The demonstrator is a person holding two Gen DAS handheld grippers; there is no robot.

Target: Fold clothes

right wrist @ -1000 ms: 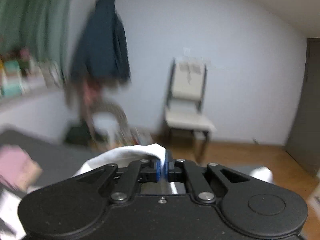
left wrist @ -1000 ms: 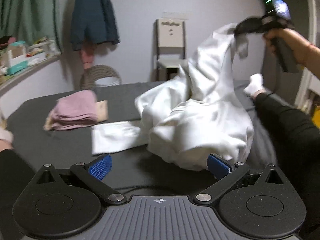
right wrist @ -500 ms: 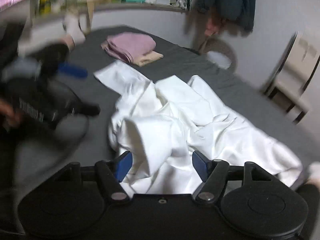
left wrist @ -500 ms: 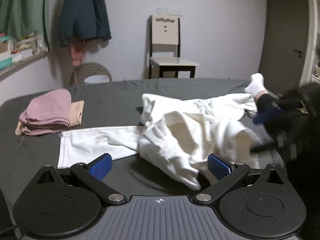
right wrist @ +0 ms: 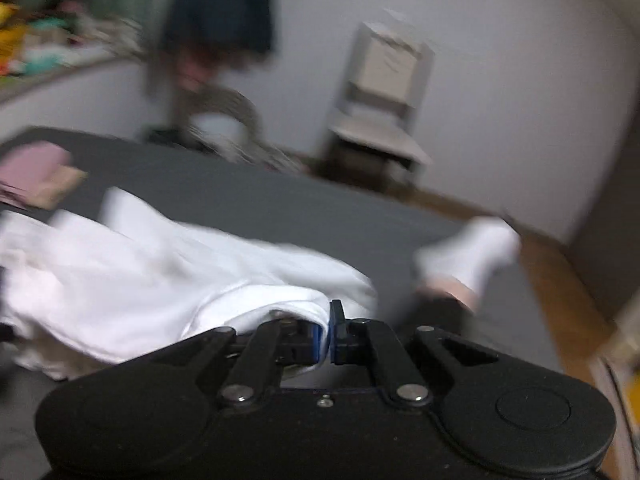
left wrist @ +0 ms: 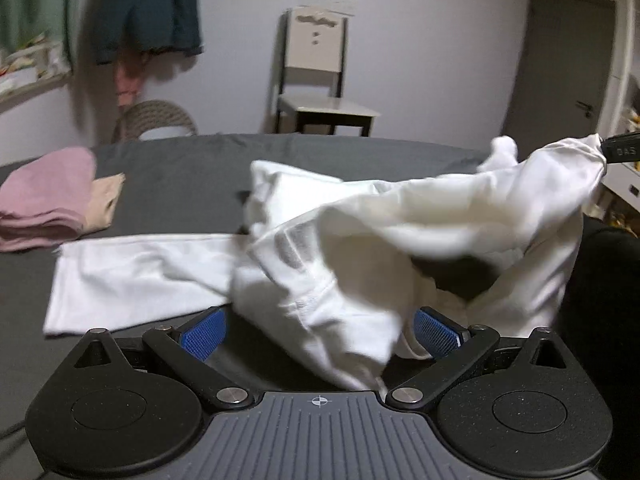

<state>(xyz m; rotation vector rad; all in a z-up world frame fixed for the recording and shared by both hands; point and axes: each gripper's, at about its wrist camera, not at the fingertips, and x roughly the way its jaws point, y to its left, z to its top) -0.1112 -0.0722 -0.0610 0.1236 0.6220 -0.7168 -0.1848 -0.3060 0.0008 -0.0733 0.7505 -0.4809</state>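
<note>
The right gripper (right wrist: 330, 338) is pinching a crumpled white cotton garment (left wrist: 360, 240) at three o'clock; the left gripper (left wrist: 320, 330) is hovering with fingers spread around a hanging fold.

The left gripper (left wrist: 320, 330) sat with jaws spread wide. The right gripper (right wrist: 330, 334) was clamped, held higher.

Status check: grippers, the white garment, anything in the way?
Right gripper shut on white garment, one end lifted. Left gripper open, cloth between its fingers, not clamped. Folded pink stack off to the side, apart.
</note>
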